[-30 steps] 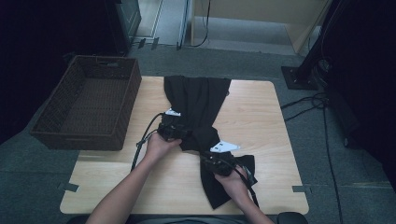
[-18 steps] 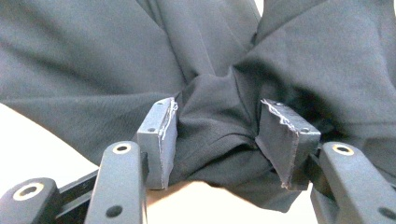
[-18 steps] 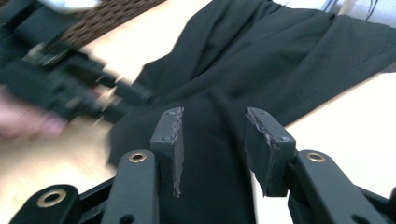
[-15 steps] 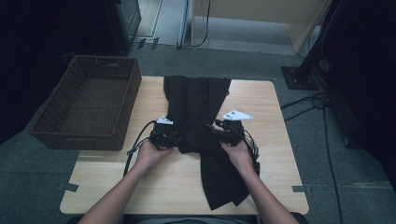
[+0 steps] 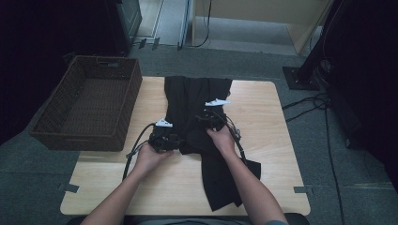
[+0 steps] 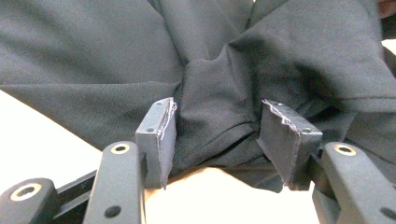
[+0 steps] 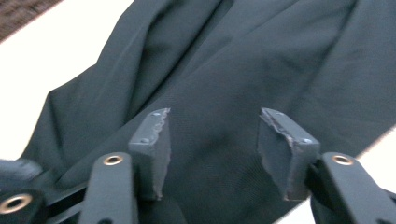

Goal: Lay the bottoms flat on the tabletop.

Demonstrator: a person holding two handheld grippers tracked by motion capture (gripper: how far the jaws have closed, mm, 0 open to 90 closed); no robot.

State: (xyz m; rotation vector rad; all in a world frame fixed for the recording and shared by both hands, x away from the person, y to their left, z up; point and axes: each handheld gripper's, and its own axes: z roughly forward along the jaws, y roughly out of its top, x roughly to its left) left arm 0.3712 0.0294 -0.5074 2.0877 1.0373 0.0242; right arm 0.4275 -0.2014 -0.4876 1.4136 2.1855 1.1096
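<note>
Black garment stretched lengthwise down the middle of the desk, long axis running from the far edge toward the person, well right of the wicker basket. Bunched fold at the garment's waist, right at its left edge, directly ahead of the left gripper: jaws spread, fold lying between the pads, not yet pinched. Right gripper farther up the garment, over flat cloth, jaws just opened and standing apart with nothing pinched. Left hand nearer the fold, so likely first to close.
</note>
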